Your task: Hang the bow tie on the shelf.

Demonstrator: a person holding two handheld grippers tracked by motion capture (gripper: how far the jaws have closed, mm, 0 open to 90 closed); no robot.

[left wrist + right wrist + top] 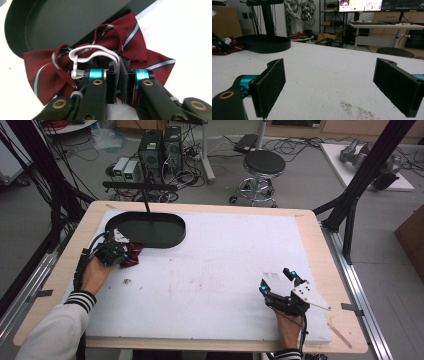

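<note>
Two grippers | left gripper [119, 82] is pinching the maroon striped bow tie [105, 57] by its white strap [96, 53], just beside the black oval stand base [146, 230] | right gripper [278, 287] is resting wide open, well apart | risk — we are judging the thin strap may slip, dropping the tie | base is holding nothing, tie overlapping its edge.

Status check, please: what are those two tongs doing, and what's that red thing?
Left tongs shut on striped red bow tie, beside black stand base. Right tongs open, holding nothing, low over white tabletop. Nothing in the way.
</note>
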